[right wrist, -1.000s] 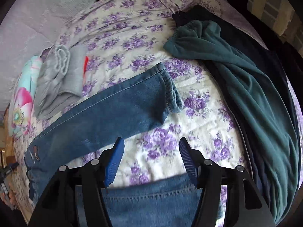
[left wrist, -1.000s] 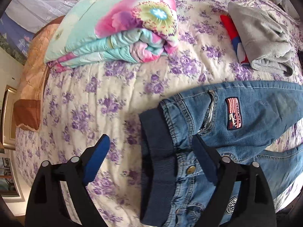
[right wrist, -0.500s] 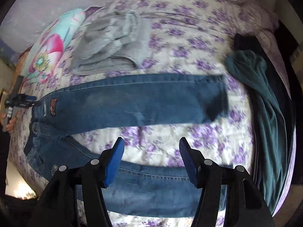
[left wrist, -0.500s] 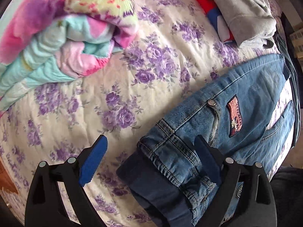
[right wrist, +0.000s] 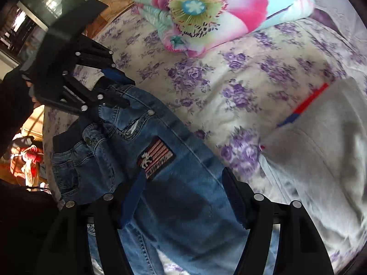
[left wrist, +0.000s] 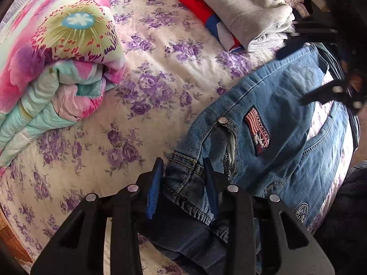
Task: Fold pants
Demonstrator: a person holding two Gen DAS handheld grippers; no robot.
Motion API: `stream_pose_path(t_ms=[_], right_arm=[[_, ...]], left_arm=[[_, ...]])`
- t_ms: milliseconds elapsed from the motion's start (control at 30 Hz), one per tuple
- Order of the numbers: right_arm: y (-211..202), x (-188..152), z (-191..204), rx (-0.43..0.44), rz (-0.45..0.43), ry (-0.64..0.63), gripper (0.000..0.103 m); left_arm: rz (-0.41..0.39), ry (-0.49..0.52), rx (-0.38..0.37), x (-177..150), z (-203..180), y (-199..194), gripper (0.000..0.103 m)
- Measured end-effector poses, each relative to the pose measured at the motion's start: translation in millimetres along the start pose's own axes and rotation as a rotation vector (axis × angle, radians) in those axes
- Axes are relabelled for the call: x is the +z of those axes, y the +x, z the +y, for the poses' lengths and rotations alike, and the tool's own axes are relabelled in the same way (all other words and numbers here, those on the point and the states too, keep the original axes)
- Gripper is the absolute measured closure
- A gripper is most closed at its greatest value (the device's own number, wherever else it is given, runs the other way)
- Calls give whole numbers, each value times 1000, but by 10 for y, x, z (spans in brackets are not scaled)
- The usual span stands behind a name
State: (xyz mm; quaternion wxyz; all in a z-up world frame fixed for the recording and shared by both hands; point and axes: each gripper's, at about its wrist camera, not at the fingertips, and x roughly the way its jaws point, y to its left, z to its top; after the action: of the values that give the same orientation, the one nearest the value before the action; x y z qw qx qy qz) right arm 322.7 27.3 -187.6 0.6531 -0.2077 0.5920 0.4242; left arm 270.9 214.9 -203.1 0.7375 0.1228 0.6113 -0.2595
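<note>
Blue jeans [left wrist: 282,123] with a flag patch lie on the floral bedspread, waist toward me. My left gripper [left wrist: 183,178] is shut on the jeans' waistband corner, denim bunched between its blue pads. In the right wrist view the jeans [right wrist: 183,183] run under my right gripper [right wrist: 183,197], which is open over the upper leg just below the flag patch [right wrist: 156,155]. The left gripper [right wrist: 110,91] shows there at the waistband.
A folded flowered quilt [left wrist: 52,64] lies at the left. A grey folded garment [left wrist: 252,6] on a red and blue one lies at the back right. The purple-flowered bedspread [left wrist: 160,84] lies between them.
My left gripper has closed on the jeans' waistband. My right gripper has swung from the leg ends toward the waist and now hovers over the upper leg.
</note>
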Motion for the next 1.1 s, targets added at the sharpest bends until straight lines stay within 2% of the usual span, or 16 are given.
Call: stream_pose_path(t_ms=[167,300,333,367,400,467,567,700,733,867,1100], right_arm=[[372,319,73,3,111,-120,34],[581,358,-13,24,217,-129,35],[600,334,-33,42,226,-123,48],[598,297,-36,71,239,-115,83],[563,252,-12,70,240,-126,90],[384,167,60,72,194,-155,90],[112,101,107,66,139,-129,91],[-81,16,231,17,108,-119,90],[-121,-15,270,10,100,-112,90],[-282,-69,390,0,61,-75,90],[-527,-564,1021,-15,20,-82,90]], left_arm=[[-31,11,-23,-111,-35,-136,73],[-37,13,-34,-164,-26,-183,73],[-32,13,-31,-157,-20,-158,73],[-27,15,-26,-153,-25,-152,73],[-17,23,-16,-141,-43,-133,73],[-3,41,6,-95,-87,-110,73],[13,48,10,-29,-144,-126,73],[50,55,-19,-5,-193,-249,75],[58,63,-7,-17,-234,-300,75],[67,111,48,-138,-486,-491,75],[67,168,90,-645,-1076,-753,78]])
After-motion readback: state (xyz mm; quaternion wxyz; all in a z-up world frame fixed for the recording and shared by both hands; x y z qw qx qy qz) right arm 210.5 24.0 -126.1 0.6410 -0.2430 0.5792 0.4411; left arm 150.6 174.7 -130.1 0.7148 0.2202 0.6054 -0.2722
